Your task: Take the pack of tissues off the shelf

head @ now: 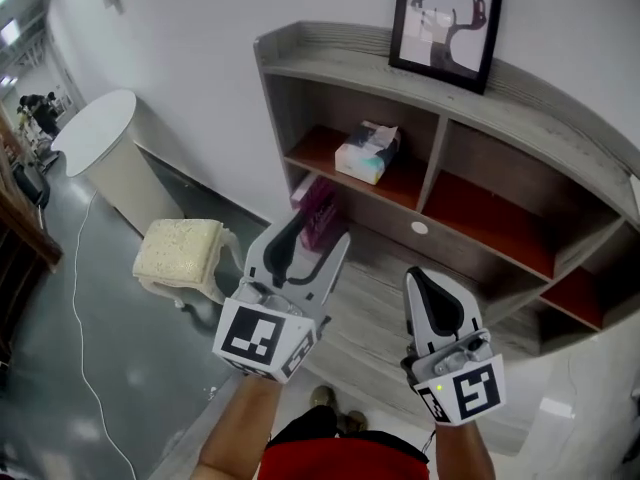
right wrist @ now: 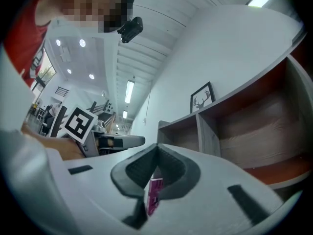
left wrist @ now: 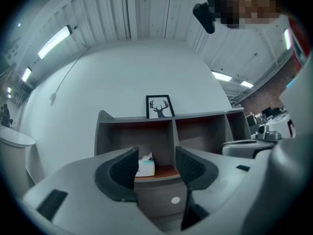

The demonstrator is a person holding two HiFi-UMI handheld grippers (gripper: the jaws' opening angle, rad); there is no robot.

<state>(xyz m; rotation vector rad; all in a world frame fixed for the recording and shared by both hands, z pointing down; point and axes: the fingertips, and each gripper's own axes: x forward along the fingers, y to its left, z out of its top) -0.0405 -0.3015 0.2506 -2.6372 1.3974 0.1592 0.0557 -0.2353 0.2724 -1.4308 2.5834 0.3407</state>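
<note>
The pack of tissues (head: pixel 368 153) is white and teal and lies in the upper left compartment of the grey shelf (head: pixel 330 56), on a red-brown board. The left gripper view shows the pack (left wrist: pixel 145 167) far off, partly hidden by the left finger. My left gripper (head: pixel 318 236) hangs in front of the shelf, below the pack, open with nothing between its jaws (left wrist: pixel 155 155). My right gripper (head: pixel 421 278) is lower and to the right, shut with its tips touching (right wrist: pixel 156 148) and empty.
A magenta box (head: pixel 320 213) stands on the shelf board below the tissues, just behind my left gripper. A framed deer picture (head: pixel 447 23) leans on the shelf top. A cushioned stool (head: pixel 180 253) and a white round table (head: pixel 100 133) stand at the left.
</note>
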